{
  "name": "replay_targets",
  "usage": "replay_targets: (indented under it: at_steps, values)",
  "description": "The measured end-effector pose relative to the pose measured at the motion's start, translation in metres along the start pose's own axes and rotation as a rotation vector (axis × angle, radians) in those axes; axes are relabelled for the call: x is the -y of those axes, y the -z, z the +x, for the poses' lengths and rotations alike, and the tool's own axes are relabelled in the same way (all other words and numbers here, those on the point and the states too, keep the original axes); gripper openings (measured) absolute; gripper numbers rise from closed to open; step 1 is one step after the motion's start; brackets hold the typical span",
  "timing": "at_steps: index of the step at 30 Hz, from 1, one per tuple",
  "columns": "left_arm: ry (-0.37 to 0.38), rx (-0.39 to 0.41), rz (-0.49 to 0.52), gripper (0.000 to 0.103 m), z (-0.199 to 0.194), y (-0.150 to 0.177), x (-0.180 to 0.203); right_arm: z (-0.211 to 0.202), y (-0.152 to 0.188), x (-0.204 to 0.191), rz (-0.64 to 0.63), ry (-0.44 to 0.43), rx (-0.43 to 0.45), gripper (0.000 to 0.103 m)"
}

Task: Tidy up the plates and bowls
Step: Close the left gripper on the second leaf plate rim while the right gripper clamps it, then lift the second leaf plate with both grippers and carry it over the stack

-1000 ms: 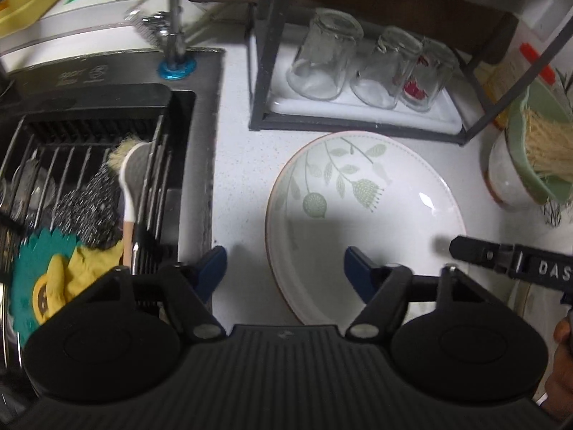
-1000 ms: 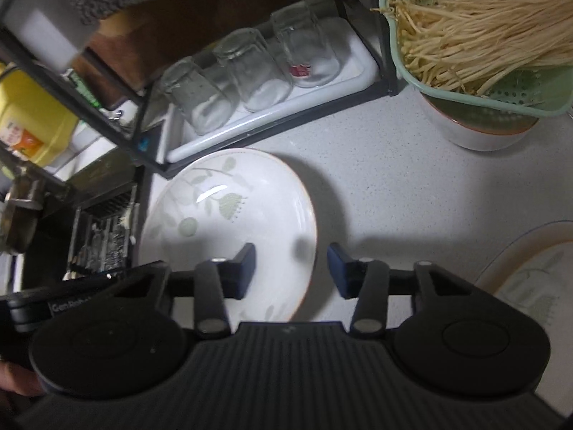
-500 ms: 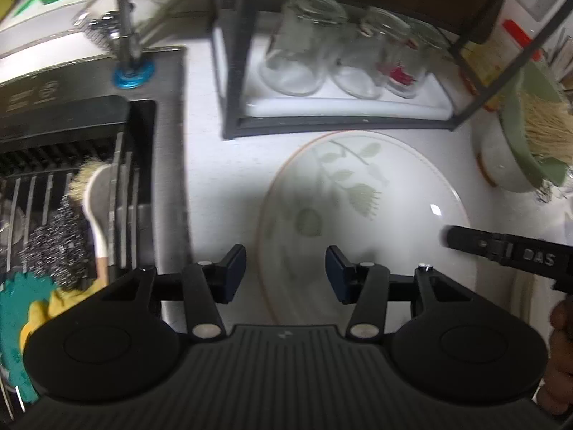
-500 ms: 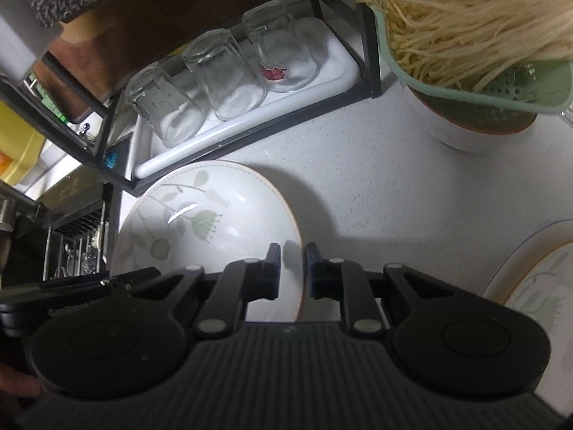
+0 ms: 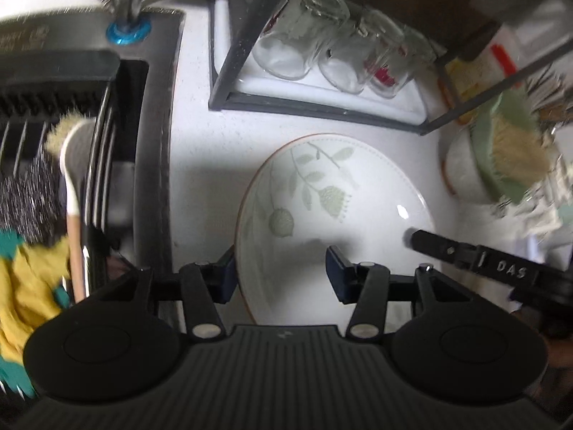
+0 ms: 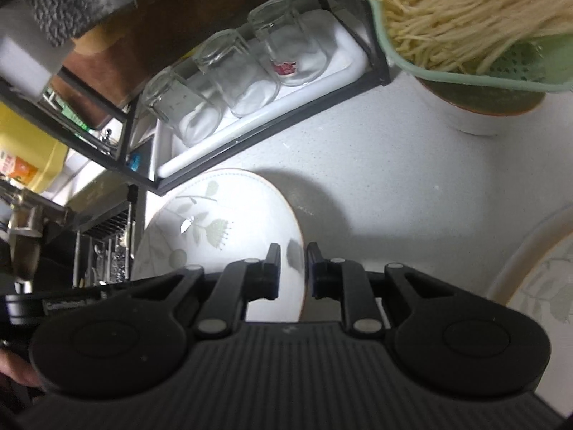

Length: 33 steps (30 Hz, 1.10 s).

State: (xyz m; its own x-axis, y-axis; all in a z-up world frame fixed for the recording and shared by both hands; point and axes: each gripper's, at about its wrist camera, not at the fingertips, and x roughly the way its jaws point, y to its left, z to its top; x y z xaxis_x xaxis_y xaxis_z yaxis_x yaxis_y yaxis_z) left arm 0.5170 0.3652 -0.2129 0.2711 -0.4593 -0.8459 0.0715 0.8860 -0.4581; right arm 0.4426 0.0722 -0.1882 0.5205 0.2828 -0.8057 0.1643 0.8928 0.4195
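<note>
Pinching the leaf-patterned plate's point(image 6: 222, 236) right rim, right gripper point(image 6: 292, 272) tilts it; left gripper point(image 5: 281, 272) fingers spread astride its left rim.

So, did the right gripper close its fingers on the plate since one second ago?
Yes. The right gripper has narrowed onto the rim of the plate, which stays beside the glass rack.

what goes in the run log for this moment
right gripper: shut on floral plate rim | left gripper: open, straddling opposite rim | plate lifted: cannot tell
</note>
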Motion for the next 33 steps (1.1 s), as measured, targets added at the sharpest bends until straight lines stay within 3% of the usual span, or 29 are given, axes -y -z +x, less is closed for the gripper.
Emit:
replay_targets:
  at_steps: [11, 20, 33]
  values:
    - [0.049, 0.028, -0.017, 0.055, -0.036, 0.028, 0.045, -0.057, 0.001, 0.027, 0.042, -0.063, 0.015, 0.018]
    - [0.072, 0.111, -0.002, 0.055, -0.071, 0.048, 0.101, -0.123, 0.000, 0.046, 0.010, -0.097, 0.052, 0.018]
    - [0.058, 0.131, 0.029, 0.055, -0.076, 0.079, 0.179, -0.188, -0.001, 0.094, 0.023, -0.152, 0.080, 0.018]
